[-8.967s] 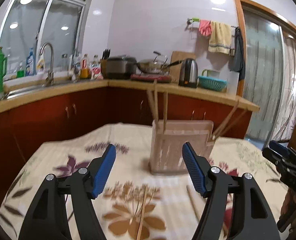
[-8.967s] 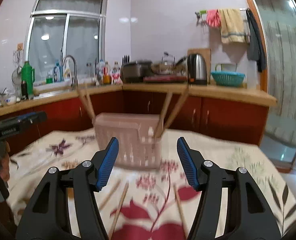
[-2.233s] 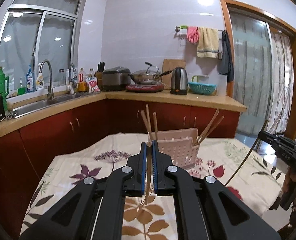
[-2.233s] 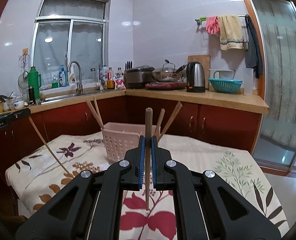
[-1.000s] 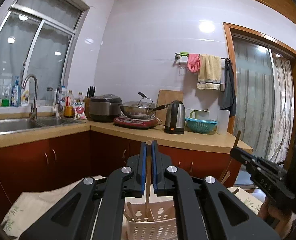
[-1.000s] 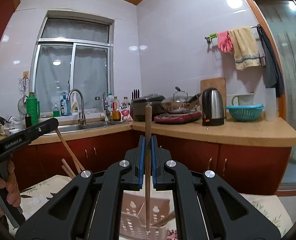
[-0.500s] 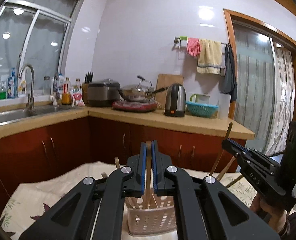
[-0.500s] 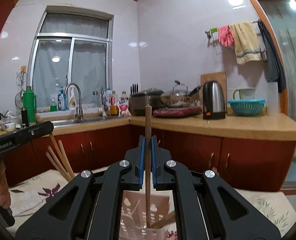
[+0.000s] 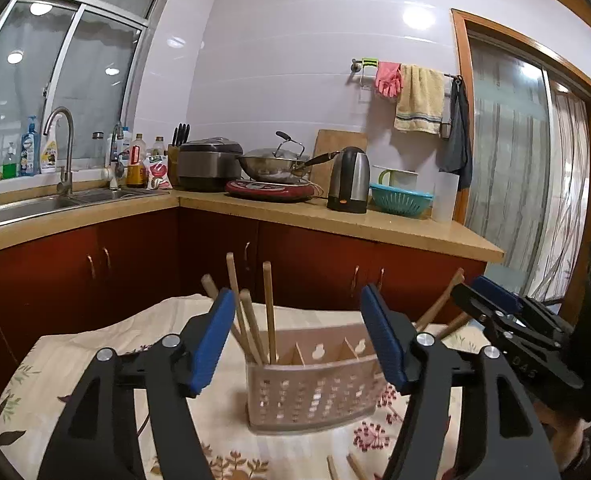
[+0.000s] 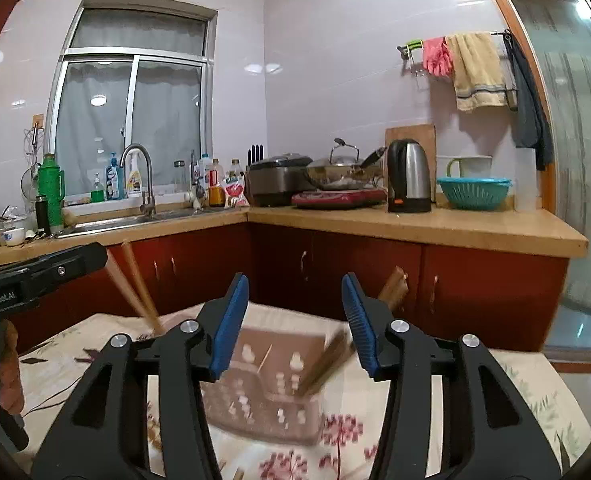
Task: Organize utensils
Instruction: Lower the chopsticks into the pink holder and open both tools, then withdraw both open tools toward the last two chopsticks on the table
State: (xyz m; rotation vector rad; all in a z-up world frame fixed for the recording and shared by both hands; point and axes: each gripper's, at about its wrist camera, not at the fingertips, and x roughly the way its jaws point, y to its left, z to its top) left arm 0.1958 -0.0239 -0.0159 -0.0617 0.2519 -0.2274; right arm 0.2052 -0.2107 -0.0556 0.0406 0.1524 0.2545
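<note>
1 perforated pink basket stands on the table, which is covered by a flowered cloth, and it is split by dividers into several compartments. In the left wrist view, 4 chopsticks stand tilted in the basket's left end compartment, and 2 chopsticks lean outward from its right end. 2 more chopstick ends lie flat on the cloth in front of the basket, cut off by the bottom edge of the view. The left gripper has its 2 blue-padded fingers spread wide apart with nothing between them; the basket sits beyond and below the gap, and the 4 left chopsticks rise just beside the left pad. The right gripper also has its fingers released and empty. In the right wrist view the basket is blurred, lying below and beyond the gap between the pads, with chopsticks leaning out on its left and a blurred bundle on its right near the right pad; their number cannot be told in this view. Each gripper shows at the edge of the other's view.
</note>
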